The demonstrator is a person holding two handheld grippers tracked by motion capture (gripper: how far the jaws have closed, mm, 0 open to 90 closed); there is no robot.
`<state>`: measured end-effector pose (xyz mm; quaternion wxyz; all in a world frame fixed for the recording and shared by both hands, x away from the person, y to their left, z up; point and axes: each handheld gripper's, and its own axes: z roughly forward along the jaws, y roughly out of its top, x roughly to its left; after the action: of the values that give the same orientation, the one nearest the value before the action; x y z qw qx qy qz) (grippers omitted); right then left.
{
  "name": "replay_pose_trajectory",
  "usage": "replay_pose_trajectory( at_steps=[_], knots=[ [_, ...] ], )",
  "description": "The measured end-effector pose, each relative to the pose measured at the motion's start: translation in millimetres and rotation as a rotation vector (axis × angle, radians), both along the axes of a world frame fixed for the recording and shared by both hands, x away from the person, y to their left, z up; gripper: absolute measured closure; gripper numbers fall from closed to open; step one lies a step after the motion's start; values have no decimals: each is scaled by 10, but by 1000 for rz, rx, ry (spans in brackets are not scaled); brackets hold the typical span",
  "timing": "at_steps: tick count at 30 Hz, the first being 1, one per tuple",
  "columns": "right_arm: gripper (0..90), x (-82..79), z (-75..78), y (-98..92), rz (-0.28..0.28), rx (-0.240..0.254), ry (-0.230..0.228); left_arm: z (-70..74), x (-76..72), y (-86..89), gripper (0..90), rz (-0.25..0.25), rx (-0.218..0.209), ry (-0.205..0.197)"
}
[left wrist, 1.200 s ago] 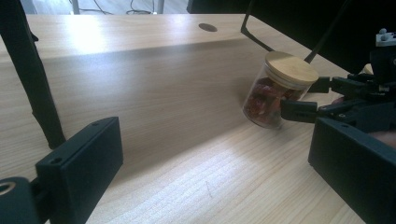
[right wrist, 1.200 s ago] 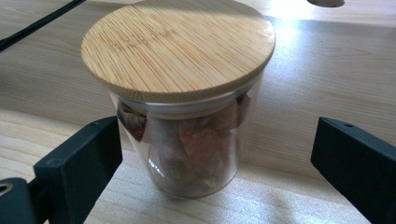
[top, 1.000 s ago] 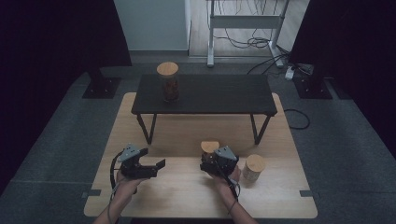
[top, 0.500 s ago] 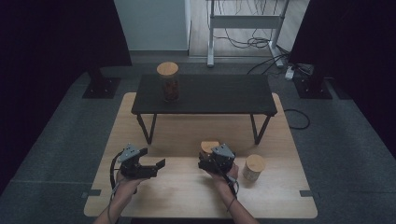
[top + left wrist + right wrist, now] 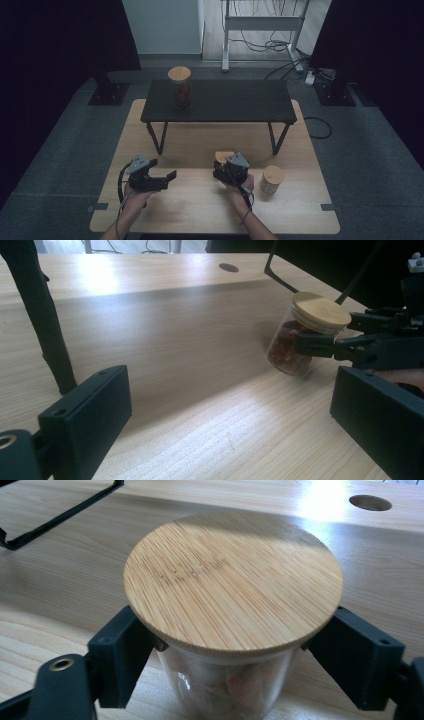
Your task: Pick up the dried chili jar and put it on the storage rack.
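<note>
The glass jar [image 5: 227, 680] with its bamboo lid [image 5: 232, 580] stands on the light wooden table [image 5: 200, 205], toward the near edge and right of the middle, with reddish pieces inside. At the left of the high view, the left gripper [image 5: 167, 177] sits low over the table, well apart from the jar, its jaws spread wide with nothing between them. Right of it, the right gripper [image 5: 227, 645] has just been closing its jaws, and the pads now pinch the glass just under the lid from both sides. Just beside that hand, farther right, stands a second lidded jar [image 5: 271, 180]. Beyond them, a third jar [image 5: 180, 89] rests on the left part of the low black table [image 5: 235, 102].
</note>
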<state>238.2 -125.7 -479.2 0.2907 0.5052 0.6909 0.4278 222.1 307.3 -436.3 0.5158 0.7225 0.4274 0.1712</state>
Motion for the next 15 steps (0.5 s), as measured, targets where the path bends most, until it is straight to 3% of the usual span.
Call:
replay_pose_trajectory(
  at_steps=[15],
  knots=[
    [254, -15, -29, 13, 12, -15, -23, -14, 15, -4, 28, 0, 5, 6]
  ],
)
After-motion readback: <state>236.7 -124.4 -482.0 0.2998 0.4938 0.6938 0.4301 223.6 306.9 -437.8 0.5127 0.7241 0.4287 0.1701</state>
